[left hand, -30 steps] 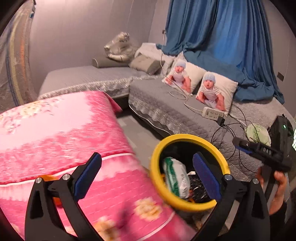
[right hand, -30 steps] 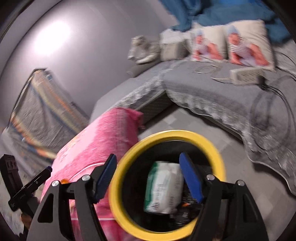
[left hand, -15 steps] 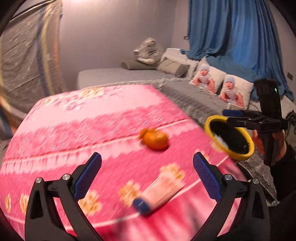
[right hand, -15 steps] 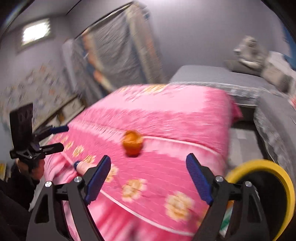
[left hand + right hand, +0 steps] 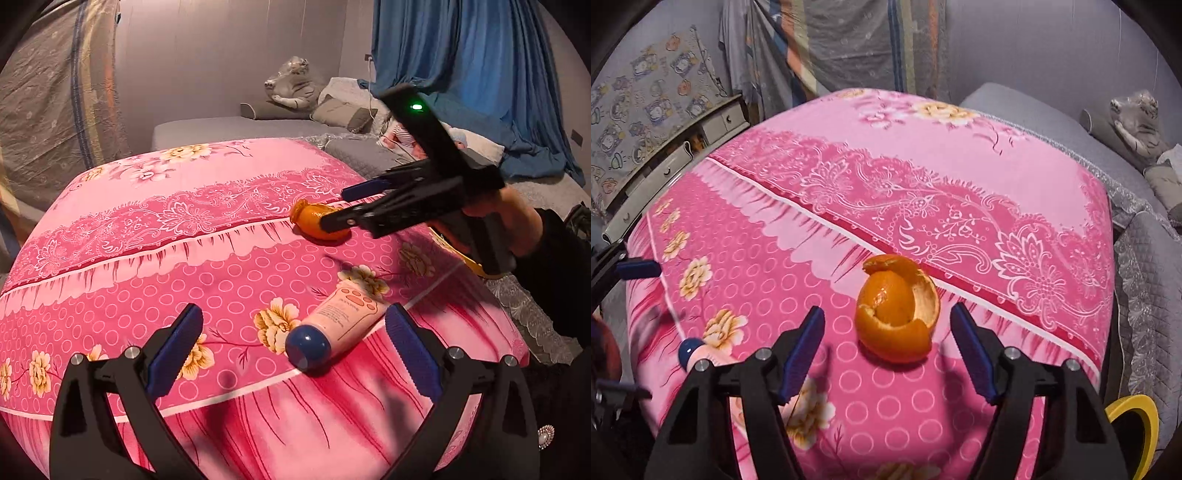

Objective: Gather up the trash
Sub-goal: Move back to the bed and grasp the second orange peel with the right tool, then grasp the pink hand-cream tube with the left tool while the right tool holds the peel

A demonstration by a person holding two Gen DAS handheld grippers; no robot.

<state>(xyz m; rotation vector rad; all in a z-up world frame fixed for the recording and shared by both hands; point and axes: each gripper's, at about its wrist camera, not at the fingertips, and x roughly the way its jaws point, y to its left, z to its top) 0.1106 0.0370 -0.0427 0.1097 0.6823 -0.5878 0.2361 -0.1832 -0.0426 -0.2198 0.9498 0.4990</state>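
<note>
An orange peel (image 5: pixel 897 317) lies on the pink flowered bedspread (image 5: pixel 923 177). My right gripper (image 5: pixel 888 343) is open, its jaws either side of the peel and just short of it. The left wrist view shows the peel (image 5: pixel 314 221) partly behind the right gripper (image 5: pixel 341 208). A pink tube with a blue cap (image 5: pixel 332 325) lies on the bedspread between the jaws of my open left gripper (image 5: pixel 293 349); its cap also shows in the right wrist view (image 5: pixel 689 350). The yellow-rimmed bin (image 5: pixel 1134 424) stands beside the bed at lower right.
A grey quilted sofa (image 5: pixel 229 127) with cushions and a plush cat (image 5: pixel 291 83) runs behind the bed. Blue curtains (image 5: pixel 461 74) hang at the right. A drawer unit (image 5: pixel 676 155) and hanging covers (image 5: pixel 849 44) stand past the bed's far side.
Both grippers swung away from the bin to the bed. The right gripper has closed in on the orange peel; the left now frames the pink tube.
</note>
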